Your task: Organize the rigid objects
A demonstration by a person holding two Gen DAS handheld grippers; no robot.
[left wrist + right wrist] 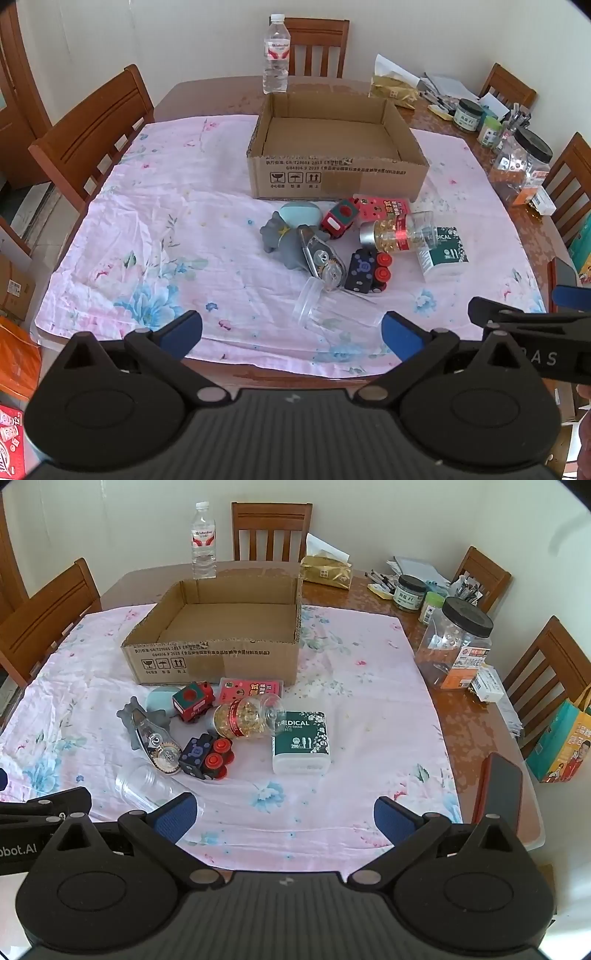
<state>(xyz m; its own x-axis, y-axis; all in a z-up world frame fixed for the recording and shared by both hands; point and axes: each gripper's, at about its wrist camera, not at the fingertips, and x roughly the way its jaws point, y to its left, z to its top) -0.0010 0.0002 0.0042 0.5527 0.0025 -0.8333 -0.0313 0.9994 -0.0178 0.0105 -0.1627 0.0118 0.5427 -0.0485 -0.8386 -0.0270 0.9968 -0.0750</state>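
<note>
A wooden dining table (454, 716) with chairs around it carries a pink floral cloth (351, 686) under white walls. The left gripper (291, 334) hovers over the cloth's near edge with its blue-padded jaws spread wide and nothing between them; the right gripper (284, 818) hangs beside it, likewise gaping and empty. Just ahead of the left gripper a clear plastic cup (314, 306) lies on its side. Past it the pile begins: a correction tape dispenser (321, 260) leaning on a grey rubber toy (280, 240), a dark blue toy train car (364, 269) with red wheels, a red toy train car (340, 219), a clear capsule bottle (397, 230) lying flat, and a green cotton swab box (301, 742) towards the cloth's right edge. A pink packet (251, 690) touches the front wall of an open cardboard box (210, 657), which sits at the cloth's far edge. Behind it a water bottle (203, 541) stands upright on bare wood. Jars (454, 642) crowd the table's right side, and a phone (502, 794) lies at its near right corner.
</note>
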